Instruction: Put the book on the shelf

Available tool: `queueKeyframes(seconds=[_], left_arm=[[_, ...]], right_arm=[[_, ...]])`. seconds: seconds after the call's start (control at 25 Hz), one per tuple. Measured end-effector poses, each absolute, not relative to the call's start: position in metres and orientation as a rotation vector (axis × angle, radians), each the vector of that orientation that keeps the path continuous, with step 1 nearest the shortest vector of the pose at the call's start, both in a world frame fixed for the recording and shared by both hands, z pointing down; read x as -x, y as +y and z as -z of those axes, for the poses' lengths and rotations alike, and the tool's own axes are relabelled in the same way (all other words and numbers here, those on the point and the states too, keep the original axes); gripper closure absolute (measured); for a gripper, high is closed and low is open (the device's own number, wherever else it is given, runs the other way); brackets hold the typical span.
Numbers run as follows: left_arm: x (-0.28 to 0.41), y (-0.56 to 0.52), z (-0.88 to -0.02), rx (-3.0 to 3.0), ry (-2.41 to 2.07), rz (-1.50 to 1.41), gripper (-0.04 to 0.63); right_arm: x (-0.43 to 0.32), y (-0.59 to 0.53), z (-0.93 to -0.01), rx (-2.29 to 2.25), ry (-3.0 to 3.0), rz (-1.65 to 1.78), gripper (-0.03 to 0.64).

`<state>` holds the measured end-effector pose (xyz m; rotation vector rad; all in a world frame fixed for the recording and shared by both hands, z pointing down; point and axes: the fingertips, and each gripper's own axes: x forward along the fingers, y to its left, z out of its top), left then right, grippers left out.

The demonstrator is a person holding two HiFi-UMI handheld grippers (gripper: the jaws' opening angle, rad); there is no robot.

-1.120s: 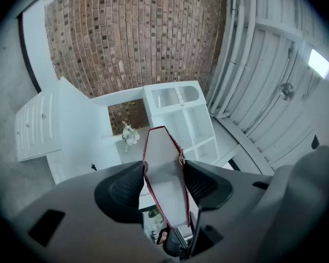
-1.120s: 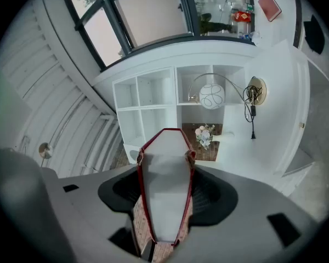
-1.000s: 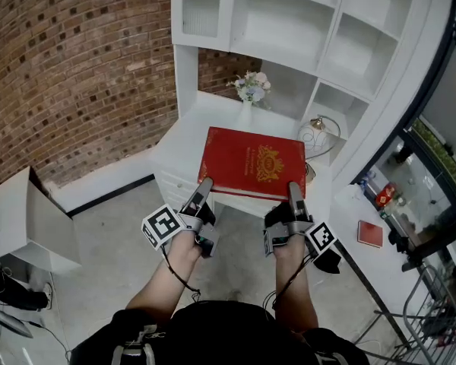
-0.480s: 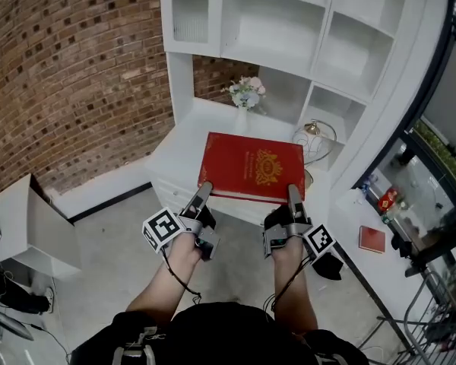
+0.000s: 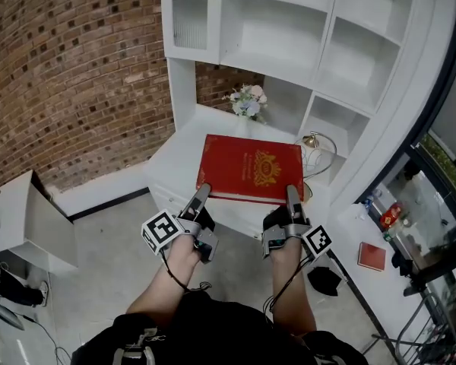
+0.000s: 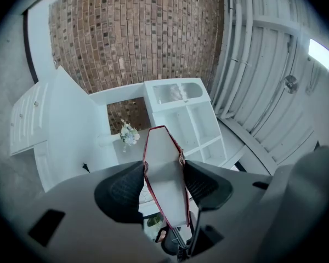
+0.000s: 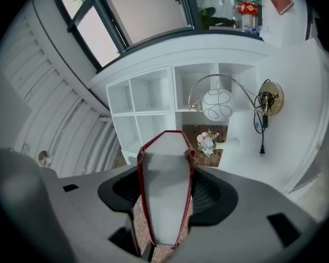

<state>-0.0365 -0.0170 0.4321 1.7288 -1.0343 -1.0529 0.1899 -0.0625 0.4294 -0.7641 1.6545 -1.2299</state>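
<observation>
We hold the book (image 5: 251, 167) flat and cover up between us and the shelf (image 5: 289, 21). It hangs over the front of the desk (image 5: 175, 154) and seems to be clear of the top, though the head view doesn't settle that. It is not yet in any compartment.

The left gripper (image 5: 200, 196) is clamped on the near edge by the left corner, and the right gripper (image 5: 291, 198) on the same edge by the right corner. In each gripper view the pads press on the red covers with the white page block between them. Both sets of tongs therefore stand fairly wide, closed across the book's full thickness.

We judge it to be a large hardback: stiff, not fragile, and probably heavy. Held by one edge only, its far end will want to droop and pull out of the pads. The cover looks smooth, so it may slip if we tilt it fast. The spread, two-corner hold suits it, and biting deeper would steady it further.

Beyond it stand flowers (image 5: 248, 102) and a round lamp (image 5: 317, 144), which the far edge must miss on the way up.

The cover bears a gold crest with gold lettering above and below, too small to read. We find no other legible writing; the cubes on the grippers show only square markers.
</observation>
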Motion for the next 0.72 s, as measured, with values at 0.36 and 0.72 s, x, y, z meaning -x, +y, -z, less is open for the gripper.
queueKeyframes(seconds=[0.36,0.72], left_arm=[[0.028,-0.052,-0.435,-1.713,-1.043,1.08,0.353],[0.038,-0.103,-0.436,-1.717,-1.051,1.082,0.353]], right_arm=[[-0.197,-0.104,-0.427,0.757,1.679,1.233,0.359],[-0.188,-0.153,-0.425,0.743,1.684,1.222,0.358]])
